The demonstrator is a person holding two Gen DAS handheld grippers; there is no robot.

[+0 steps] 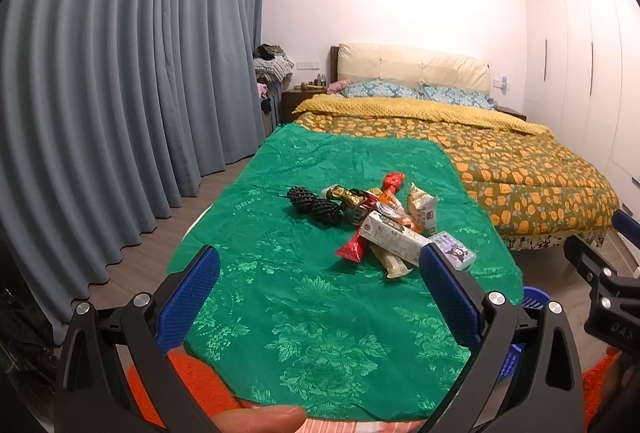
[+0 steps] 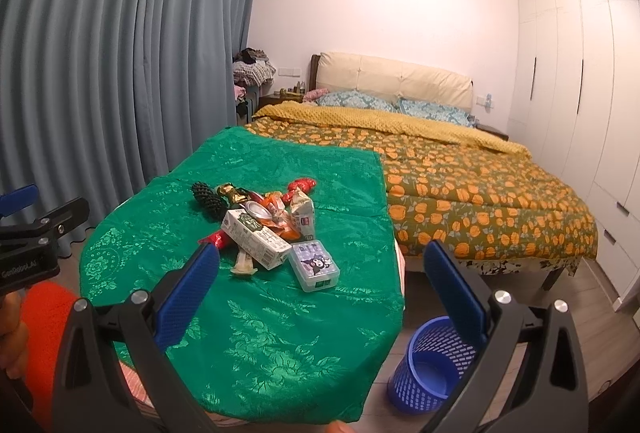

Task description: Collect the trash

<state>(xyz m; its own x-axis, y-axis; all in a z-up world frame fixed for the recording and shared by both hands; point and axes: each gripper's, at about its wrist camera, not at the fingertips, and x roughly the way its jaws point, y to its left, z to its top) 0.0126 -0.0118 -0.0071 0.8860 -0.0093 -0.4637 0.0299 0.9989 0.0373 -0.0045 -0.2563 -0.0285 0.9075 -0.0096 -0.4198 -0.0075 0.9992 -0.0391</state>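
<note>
1. Left gripper (image 1: 320,273) spread wide, empty, hovering over the near end of the green tablecloth (image 1: 280,313).
2. Right gripper (image 2: 322,273) equally wide, empty.
3. Trash pile (image 2: 264,225) mid-table: milk carton (image 2: 258,235), clear plastic box (image 2: 316,265), wrappers, can.
4. Blue mesh bin (image 2: 432,365) on floor, right of table.
5. Best: take the outermost piece first, probably the box; close squarely across it.

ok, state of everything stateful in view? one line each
left gripper: open, empty
right gripper: open, empty
blue basket: upright on floor, looks empty
milk carton: lying on its side on the pile
clear plastic box: lid shut, flat on the green cloth
curtains: drawn
wardrobe: doors shut
</note>
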